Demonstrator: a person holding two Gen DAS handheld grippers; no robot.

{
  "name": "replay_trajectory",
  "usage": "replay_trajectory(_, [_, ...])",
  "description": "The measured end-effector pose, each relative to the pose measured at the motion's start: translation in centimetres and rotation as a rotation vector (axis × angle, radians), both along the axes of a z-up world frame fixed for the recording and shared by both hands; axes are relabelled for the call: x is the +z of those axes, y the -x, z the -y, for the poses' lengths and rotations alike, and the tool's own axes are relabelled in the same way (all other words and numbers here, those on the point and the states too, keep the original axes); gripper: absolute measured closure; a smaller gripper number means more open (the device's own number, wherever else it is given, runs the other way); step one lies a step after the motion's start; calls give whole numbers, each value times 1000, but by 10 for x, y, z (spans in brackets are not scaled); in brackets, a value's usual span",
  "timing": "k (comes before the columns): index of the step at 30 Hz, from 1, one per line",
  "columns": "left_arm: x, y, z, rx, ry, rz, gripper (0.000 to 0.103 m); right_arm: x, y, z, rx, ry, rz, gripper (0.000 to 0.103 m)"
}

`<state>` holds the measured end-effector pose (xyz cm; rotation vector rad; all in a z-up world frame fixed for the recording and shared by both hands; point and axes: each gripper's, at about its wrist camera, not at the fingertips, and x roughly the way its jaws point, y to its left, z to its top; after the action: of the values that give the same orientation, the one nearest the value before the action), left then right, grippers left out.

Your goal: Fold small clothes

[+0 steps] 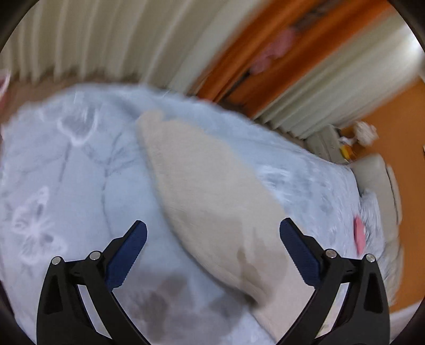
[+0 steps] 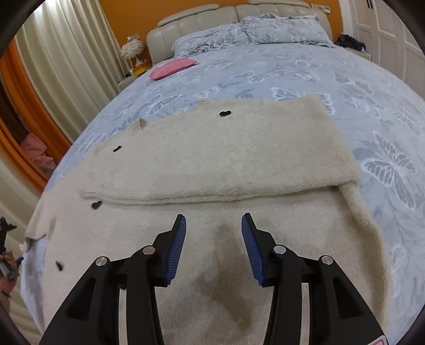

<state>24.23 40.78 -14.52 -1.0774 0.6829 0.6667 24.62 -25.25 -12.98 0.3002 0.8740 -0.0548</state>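
Plainly one cream knit cardigan point(image 2: 212, 164), spread across the foot end of the bed point(image 2: 292, 71), one panel already folded over onto the body, fold line running across just ahead of the right claw point(image 2: 213, 241). Soft, fuzzy, thick and floppy by the look of it; likely light, not slippery, no stiffness to hold a crease, so prone to sagging and dragging when lifted. Best taken at a hem edge or corner, pinching both layers, probably the loose strip trailing toward the bed's right edge or the near hem. Four small black buttons point(image 2: 225, 113) countable along the left side. Right claw hovering low over the unfolded near part, jaws parted narrowly, holding nothing. Left claw point(image 1: 212, 252) spread wide and empty, above the same cardigan point(image 1: 207, 185) near its end; that view motion-blurred, so contact impossible to judge. One pink folded item point(image 2: 172, 67) near the bed's far left corner, well apart. Two pillows point(image 2: 247, 34) against the headboard point(image 2: 202, 21).
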Motion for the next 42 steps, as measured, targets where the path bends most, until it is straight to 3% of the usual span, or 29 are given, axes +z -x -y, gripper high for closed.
replay_trajectory(1, [-17, -2, -10, 9, 60, 11, 5, -1, -1, -1, -1, 7, 5, 60])
replay_trajectory(3, [-12, -6, -3, 30, -25, 24, 7, -1, -3, -1, 0, -3, 6, 60])
replay_trajectory(4, [-9, -14, 1, 0, -37, 24, 32, -2, -3, -1, 2, -7, 6, 60])
replay_trajectory(5, [-5, -26, 7, -46, -45, 14, 68, -2, -2, 0, 5, -5, 5, 60])
replay_trajectory(7, [10, -45, 24, -122, -75, 21, 88, -1, -2, 3, 3, 1, 3, 60])
replay_trajectory(8, [24, -53, 36, -158, -116, 38, 89, -1, -2, 6, 0, 0, 4, 60])
replay_trajectory(12, [95, -89, 124, -403, -266, 170, 89, 1, -2, 24, -43, -22, 13, 59])
replay_trajectory(14, [135, -106, 203, -585, -327, 271, 89, 4, -2, 35, -71, -41, 22, 59])
replay_trajectory(16, [157, -110, 270, -726, -339, 361, 89, 6, -1, 44, -96, -47, 33, 59])
replay_trajectory(18, [163, -108, 342, -862, -262, 457, 89, 9, 0, 54, -126, -49, 44, 59])
replay_trajectory(21, [135, -109, 422, -1004, -136, 451, 83, 13, 0, 66, -143, -59, 49, 53])
replay_trajectory(22, [109, -108, 455, -1064, -105, 390, 65, 12, 0, 72, -149, -64, 46, 49])
replay_trajectory(23, [93, -106, 469, -1084, -114, 336, 38, 12, 0, 76, -150, -66, 40, 47])
replay_trajectory(25, [58, -94, 488, -1068, -165, 221, 31, 8, -2, 83, -145, -65, 16, 47])
replay_trajectory(28, [33, -71, 467, -994, -136, 254, 17, 7, -6, 85, -127, -48, 6, 47])
replay_trajectory(31, [29, -71, 422, -858, -112, 282, 14, 8, -12, 80, -94, -19, 13, 47])
replay_trajectory(34, [28, -83, 382, -756, -106, 268, 14, 3, -24, 80, -27, -102, 10, 47])
replay_trajectory(38, [13, -83, 335, -610, -51, 229, 14, 6, -58, 79, -8, -133, 24, 47])
replay_trajectory(40, [3, -79, 325, -572, 5, 221, 14, 7, -88, 81, -5, -178, 9, 47])
replay_trajectory(42, [7, -77, 325, -568, 6, 225, 14, 0, -118, 80, 4, -230, -44, 47])
